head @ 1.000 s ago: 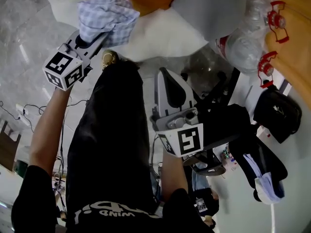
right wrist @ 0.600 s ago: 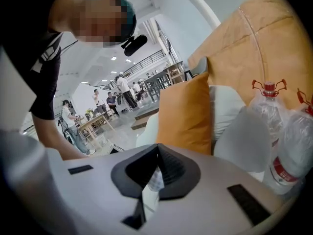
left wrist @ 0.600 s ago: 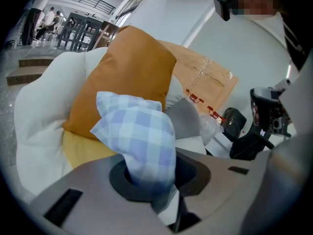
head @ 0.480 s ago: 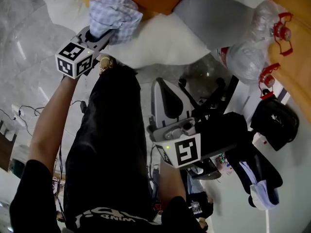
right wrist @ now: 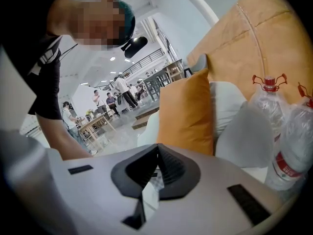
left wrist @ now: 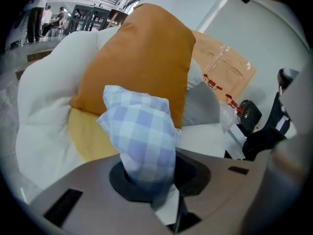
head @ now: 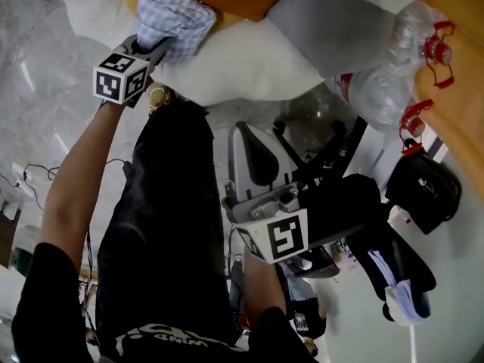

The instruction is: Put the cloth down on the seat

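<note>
My left tongs (head: 159, 45) carried further forward over the white cushion (head: 242, 59), clamped on the crumpled blue-checked cloth (head: 175, 20), orange pillow (left wrist: 142, 58) beyond, right tongs (right wrist: 155, 165) pressed together, empty

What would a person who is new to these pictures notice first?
The blue checked cloth, bunched in the shut left tongs, fills the middle of the left gripper view. Behind it stands a big orange cushion against white cushions. In the head view, clear bottles with red caps show at upper right.
</note>
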